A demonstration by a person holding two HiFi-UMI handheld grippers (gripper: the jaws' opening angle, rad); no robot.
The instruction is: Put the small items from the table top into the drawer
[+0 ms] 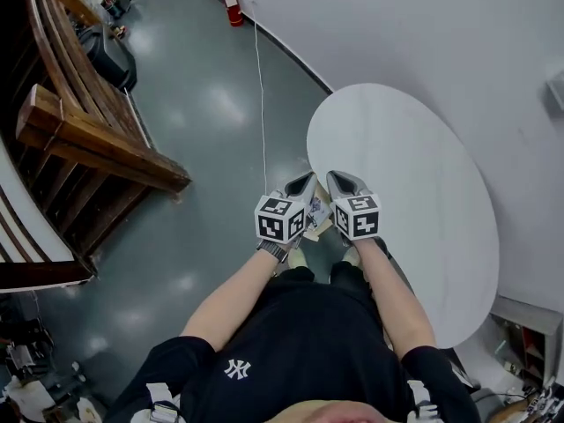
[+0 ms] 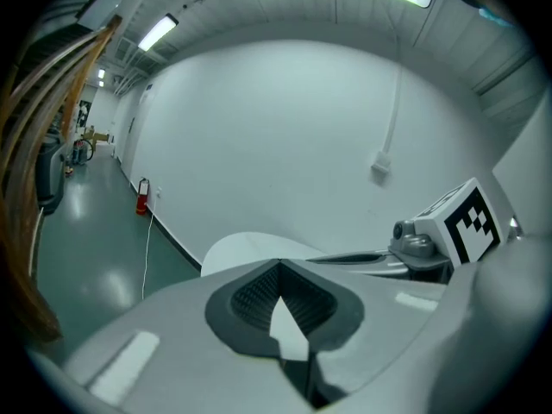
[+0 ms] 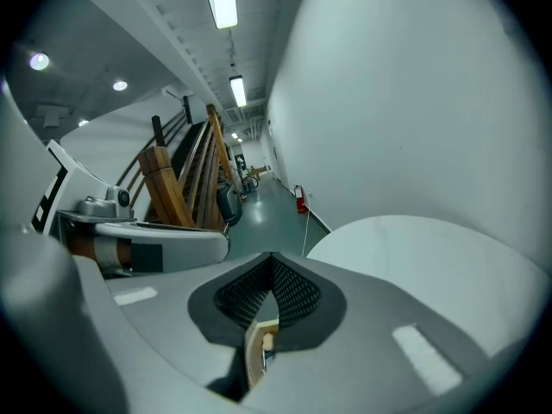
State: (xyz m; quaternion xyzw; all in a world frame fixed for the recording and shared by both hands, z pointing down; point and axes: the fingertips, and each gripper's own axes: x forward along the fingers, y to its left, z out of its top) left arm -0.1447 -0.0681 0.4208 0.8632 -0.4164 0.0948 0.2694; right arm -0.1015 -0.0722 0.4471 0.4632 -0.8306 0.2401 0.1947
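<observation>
I stand at the near edge of a round white table (image 1: 423, 166) whose visible top is bare. Both grippers are held side by side over that edge, markers facing up. The left gripper (image 1: 307, 179) is shut, and in the left gripper view a thin white flat piece (image 2: 289, 330) sits between the pads of the left gripper (image 2: 278, 267). The right gripper (image 1: 336, 177) is shut too; in the right gripper view a thin tan-edged card-like piece (image 3: 256, 352) is pinched behind the tips of the right gripper (image 3: 272, 257). A small printed item (image 1: 316, 208) shows between the two grippers.
A dark wooden stair structure (image 1: 88, 130) fills the left over a grey-green floor. A red fire extinguisher (image 1: 232, 7) stands by the white wall, and a thin cable (image 1: 261, 95) runs along the floor toward the table. A grey unit with clutter (image 1: 529, 333) sits at lower right.
</observation>
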